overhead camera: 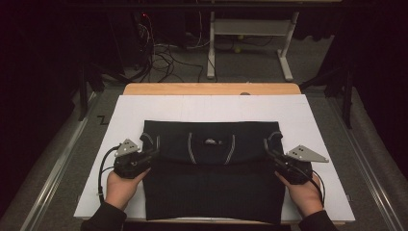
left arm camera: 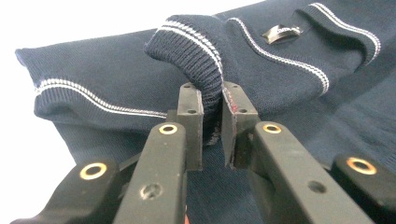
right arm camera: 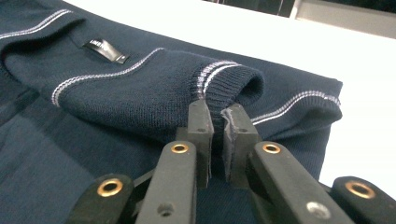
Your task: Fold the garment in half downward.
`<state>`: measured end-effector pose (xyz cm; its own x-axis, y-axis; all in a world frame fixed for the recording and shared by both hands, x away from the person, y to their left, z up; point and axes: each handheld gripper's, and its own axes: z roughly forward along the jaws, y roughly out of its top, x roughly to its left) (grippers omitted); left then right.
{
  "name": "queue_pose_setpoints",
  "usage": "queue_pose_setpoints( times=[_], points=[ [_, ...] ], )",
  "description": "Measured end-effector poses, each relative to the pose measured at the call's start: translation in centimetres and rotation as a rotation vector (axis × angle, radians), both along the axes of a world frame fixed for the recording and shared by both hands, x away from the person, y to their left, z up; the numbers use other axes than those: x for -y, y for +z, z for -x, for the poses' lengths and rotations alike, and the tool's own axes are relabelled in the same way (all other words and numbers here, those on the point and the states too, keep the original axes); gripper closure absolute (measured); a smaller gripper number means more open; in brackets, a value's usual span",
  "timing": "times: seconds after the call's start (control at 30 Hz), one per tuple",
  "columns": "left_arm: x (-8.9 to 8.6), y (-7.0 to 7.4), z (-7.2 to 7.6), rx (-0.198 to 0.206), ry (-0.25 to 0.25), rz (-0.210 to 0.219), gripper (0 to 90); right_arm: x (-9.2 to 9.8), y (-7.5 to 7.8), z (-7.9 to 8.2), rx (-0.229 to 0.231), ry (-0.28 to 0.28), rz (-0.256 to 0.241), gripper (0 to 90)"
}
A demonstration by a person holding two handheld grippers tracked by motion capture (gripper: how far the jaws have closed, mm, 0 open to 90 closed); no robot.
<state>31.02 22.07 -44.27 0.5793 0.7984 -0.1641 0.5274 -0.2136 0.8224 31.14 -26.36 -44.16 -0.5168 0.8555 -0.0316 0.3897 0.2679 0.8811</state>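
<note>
Each pinching a white-striped ribbed cuff with nearly closed jaws, the left gripper (left arm camera: 212, 133) and right gripper (right arm camera: 218, 140) hold the folded navy knit sweater (overhead camera: 211, 183), its black neck label (right arm camera: 106, 50) unreadable, lying mid-board near the white board's (overhead camera: 308, 115) front edge.

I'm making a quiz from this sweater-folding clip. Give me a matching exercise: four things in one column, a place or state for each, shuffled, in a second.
Things:
1. left gripper
2. right gripper
3. neck label
4. white board

Places or states:
A. lies under the sweater
B. clamps the cuff at the sweater's left edge
C. sits inside the collar
D. clamps the cuff at the sweater's right edge

Pairs: 1-B, 2-D, 3-C, 4-A
</note>
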Motion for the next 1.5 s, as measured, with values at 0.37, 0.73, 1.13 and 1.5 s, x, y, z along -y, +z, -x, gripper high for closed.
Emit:
queue_pose_setpoints(
  times=[0.37, 0.73, 1.13, 1.5],
  points=[
    [-0.8, -1.6, 1.5, -0.069, -0.026, 0.005, 76.0, 0.4, -1.0, 2.0, -0.021, 0.022, 0.027, 83.6],
    [-1.0, -2.6, 2.4, -0.126, -0.046, -0.007, 75.3, 0.7, -1.7, 3.1, -0.061, 0.031, 0.045, 83.3],
    [-1.0, -3.4, 2.7, -0.167, -0.044, -0.012, 70.4, 0.7, -2.7, 3.5, -0.112, 0.033, 0.093, 79.3],
    [-1.4, -2.8, 2.7, -0.07, 0.019, 0.005, 42.3, 1.7, -2.3, 3.4, -0.083, 0.005, 0.0, 52.2]
  ],
)
